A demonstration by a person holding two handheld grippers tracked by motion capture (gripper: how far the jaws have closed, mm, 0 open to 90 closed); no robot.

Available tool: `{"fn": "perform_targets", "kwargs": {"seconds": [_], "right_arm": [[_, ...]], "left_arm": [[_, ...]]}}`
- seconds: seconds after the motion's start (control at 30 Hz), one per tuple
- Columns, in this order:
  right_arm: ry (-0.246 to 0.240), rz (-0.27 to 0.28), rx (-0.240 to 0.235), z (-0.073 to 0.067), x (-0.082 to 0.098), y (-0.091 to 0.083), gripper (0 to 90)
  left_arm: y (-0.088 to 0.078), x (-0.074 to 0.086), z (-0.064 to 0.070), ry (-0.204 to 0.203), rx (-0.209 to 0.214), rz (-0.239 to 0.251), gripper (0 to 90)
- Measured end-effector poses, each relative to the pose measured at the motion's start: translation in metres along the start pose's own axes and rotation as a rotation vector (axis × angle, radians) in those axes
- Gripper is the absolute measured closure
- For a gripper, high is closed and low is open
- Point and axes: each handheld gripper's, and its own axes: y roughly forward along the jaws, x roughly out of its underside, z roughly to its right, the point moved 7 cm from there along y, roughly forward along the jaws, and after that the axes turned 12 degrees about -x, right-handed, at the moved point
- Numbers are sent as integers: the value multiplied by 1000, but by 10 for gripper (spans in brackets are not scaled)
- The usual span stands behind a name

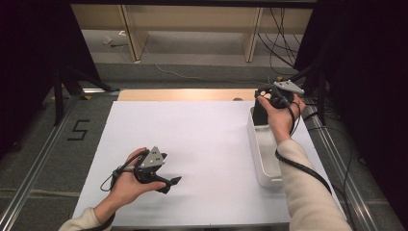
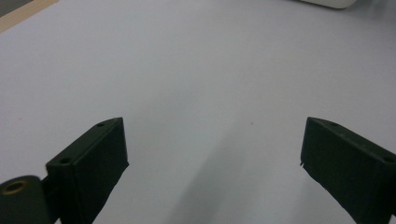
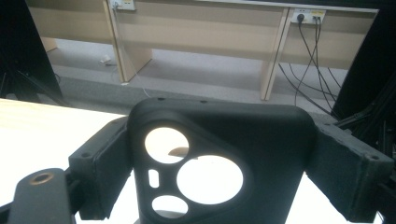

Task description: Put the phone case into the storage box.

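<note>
At right of frame, the right gripper [image 1: 262, 108] is clenching its jaws on a black phone case [image 3: 219, 158] above the white bin [image 1: 262, 163], seemingly for dropping in, while the left gripper [image 1: 171, 183] is resting with jaws released at lower left.

On the table [image 1: 202, 139], the bin [image 1: 262, 159] stands along the right edge. The phone case [image 1: 260, 114] stands upright at the bin's far end, between the right gripper's [image 1: 263, 108] jaws. The left gripper [image 1: 166, 183] lies near the front-left corner, well apart from the bin.
</note>
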Motion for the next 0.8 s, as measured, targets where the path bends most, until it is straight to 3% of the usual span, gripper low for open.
{"fn": "perform_targets", "kwargs": {"seconds": [0.8], "right_arm": [[6, -18, 1, 0, 7, 5, 146]], "left_arm": [[0, 0, 0, 0, 1, 0, 69]]}}
